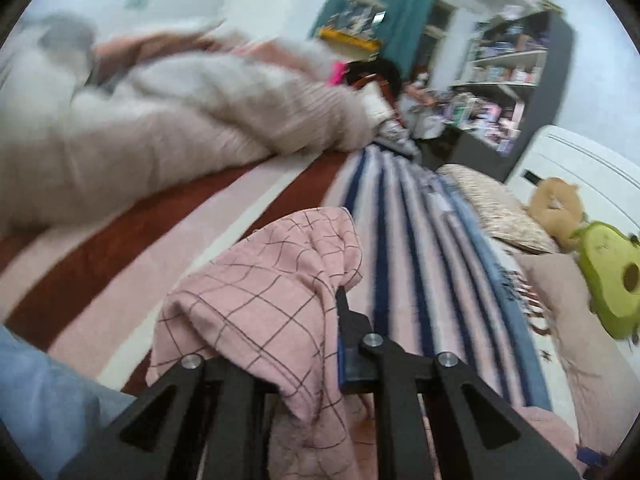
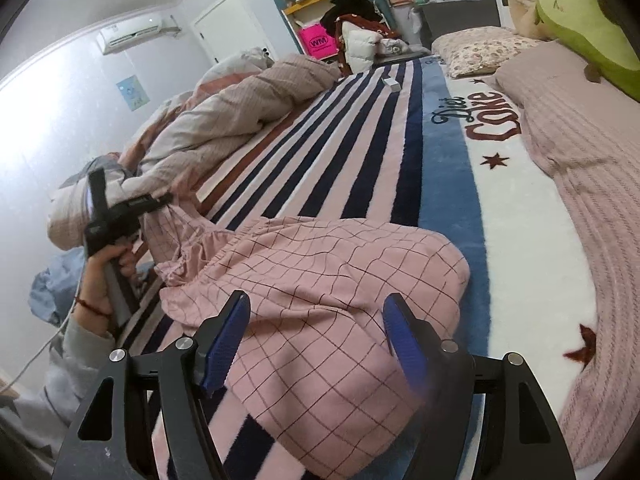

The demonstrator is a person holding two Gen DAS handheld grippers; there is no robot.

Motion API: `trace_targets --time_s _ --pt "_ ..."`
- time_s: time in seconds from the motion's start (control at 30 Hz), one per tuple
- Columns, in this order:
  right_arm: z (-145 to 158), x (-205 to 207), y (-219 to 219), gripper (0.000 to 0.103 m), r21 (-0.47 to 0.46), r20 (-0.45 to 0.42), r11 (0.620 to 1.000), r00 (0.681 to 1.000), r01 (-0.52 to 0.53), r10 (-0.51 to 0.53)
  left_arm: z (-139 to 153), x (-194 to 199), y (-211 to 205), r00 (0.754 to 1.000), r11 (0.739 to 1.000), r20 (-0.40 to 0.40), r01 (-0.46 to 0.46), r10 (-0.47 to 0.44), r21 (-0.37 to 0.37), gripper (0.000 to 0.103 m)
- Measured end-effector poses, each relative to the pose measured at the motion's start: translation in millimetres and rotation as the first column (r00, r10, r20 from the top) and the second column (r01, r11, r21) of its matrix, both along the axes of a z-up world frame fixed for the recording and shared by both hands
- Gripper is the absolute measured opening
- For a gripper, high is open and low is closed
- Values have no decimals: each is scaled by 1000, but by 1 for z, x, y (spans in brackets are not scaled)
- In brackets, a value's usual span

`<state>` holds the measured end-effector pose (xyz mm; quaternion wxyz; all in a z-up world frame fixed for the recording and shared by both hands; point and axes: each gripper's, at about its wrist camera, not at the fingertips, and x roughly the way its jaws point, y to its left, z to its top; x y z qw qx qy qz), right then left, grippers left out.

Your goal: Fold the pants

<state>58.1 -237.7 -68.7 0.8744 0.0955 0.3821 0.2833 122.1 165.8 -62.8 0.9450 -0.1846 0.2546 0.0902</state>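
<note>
I see the pants, pink with a dark grid, lying bunched on the striped blanket of the bed. Most of the cloth is in a heap directly before my right gripper. Its blue fingers stand wide apart and hold nothing; the heap lies between and under them, and I cannot tell if the pads touch it.

One end of the pants rises to the left, up to my left gripper. In the right wrist view its fingers are closed together on this raised end, above the blanket. In the left wrist view the cloth hangs over the left finger and hides it; the right finger presses against the fold.

Behind the pants a crumpled duvet lies along the left side of the bed. On the right are a flowered pillow and a green plush toy.
</note>
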Motion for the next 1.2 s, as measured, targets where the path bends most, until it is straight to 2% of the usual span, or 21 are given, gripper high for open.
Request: trace_targets --time_s 0.07,0.17,0.27,0.33,0.43,0.5,0.57,0.6,0.77,0.83,0.93,1.03,1.1,1.2 --pt "4 -4 -3 65 12 8 1000 1000 -3 2 18 -4 -20 997 998 35 63 -64 25 9" --pt "10 -11 -7 65 20 25 1000 1000 -2 2 43 -12 -62 977 977 71 198 -203 73 9" --pt "17 -17 -12 66 28 43 1000 999 6 -8 49 -21 -110 934 930 43 349 -356 115 9" --pt "20 -22 -17 66 31 52 999 998 17 -19 36 -22 -142 890 884 -12 453 -455 116 9" --pt "19 -27 -23 66 34 45 999 998 31 -33 5 -19 -172 839 836 -114 542 -532 89 9" --pt "18 -30 -27 66 33 37 999 999 38 -39 -17 -16 -185 814 817 -183 572 -552 78 9" --pt "16 -33 -31 66 27 31 999 998 47 -47 -30 -16 -191 794 804 -215 592 -569 60 10" --pt "16 -34 -33 66 24 29 998 998 50 -51 -34 -18 -192 787 797 -220 601 -577 58 12" --pt "16 -33 -37 66 23 16 997 998 68 -69 -21 -32 -188 743 751 -200 659 -639 49 47" --pt "19 -31 -34 66 22 21 998 998 66 -67 -13 -47 -180 741 745 -190 664 -644 60 51" --pt "28 -30 -23 69 11 46 999 998 53 -54 3 -68 -158 756 757 -165 650 -634 72 59" --pt "37 -25 -1 80 -2 68 1000 997 24 -24 13 -81 -133 793 792 -160 604 -588 82 60" --pt "40 -21 16 82 -15 77 1000 997 -2 3 14 -87 -116 822 821 -165 563 -544 96 60" --pt "39 -11 53 91 -70 82 997 996 -29 35 11 -89 -91 850 849 -161 519 -501 100 60"
